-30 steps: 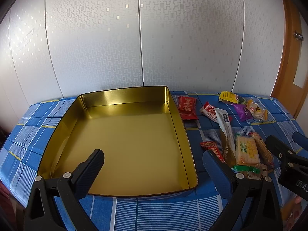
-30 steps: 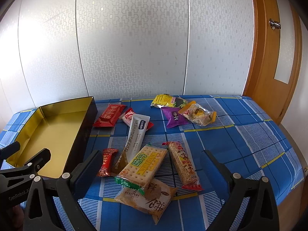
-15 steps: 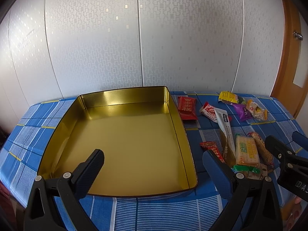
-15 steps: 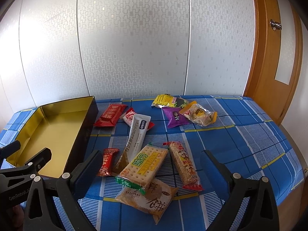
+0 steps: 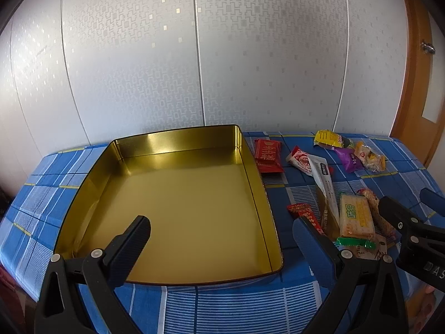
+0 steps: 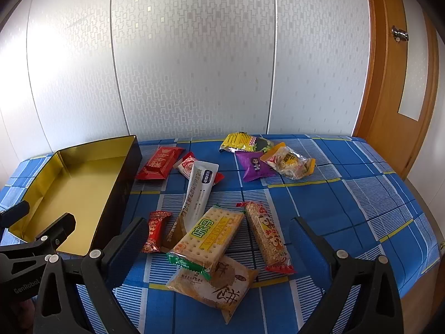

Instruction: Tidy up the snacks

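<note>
An empty gold tin tray [image 5: 178,150] [image 6: 41,172] lies on the left of the table. Several snack packs lie to its right: a cracker pack [image 6: 208,236] [image 5: 356,217], a sesame cake pack [image 6: 217,284], a long cereal bar [image 6: 267,233], a white sachet [image 6: 200,186], a small red candy [image 6: 155,231], a red pack [image 6: 160,162], a purple pack [image 6: 254,165]. My left gripper [image 5: 219,231] is open above the tray's near part. My right gripper [image 6: 217,233] is open above the cracker pack, holding nothing.
The table has a blue checked cloth [image 6: 361,194]. A white panelled wall [image 6: 194,55] stands behind it, a wooden door [image 6: 395,69] at the right. A yellow pack [image 6: 244,140] and a clear orange-edged pack [image 6: 289,158] lie at the back.
</note>
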